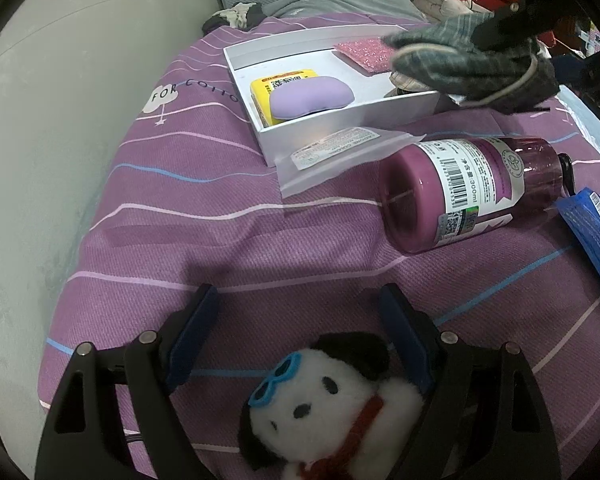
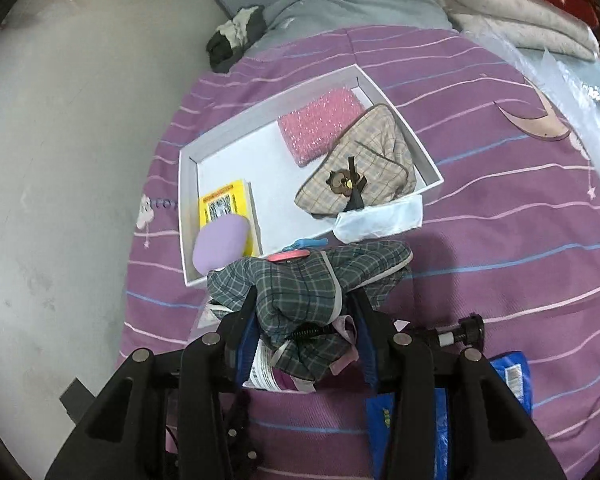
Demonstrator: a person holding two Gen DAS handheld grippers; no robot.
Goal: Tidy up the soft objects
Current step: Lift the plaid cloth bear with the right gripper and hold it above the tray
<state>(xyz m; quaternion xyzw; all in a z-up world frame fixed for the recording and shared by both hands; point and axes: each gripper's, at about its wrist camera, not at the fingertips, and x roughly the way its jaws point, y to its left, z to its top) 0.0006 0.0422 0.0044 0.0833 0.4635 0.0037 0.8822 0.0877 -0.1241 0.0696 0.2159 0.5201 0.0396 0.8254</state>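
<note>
- The right gripper is clamped on a green plaid pouch, just short of the white box's near wall — a loose end could snag that rim.
- The left gripper stands wide, its pads either side of a plush dog, clear of it.
- The pouch hides the box's near corner — hard to judge room there.

Soft cloth and slick plastic are sharing the bed.
The woven purple bedspread is looking matt and ribbed, the plush dog fluffy, the bottle glossy plastic, the grey checked pouch soft cloth, the white box smooth card.
</note>
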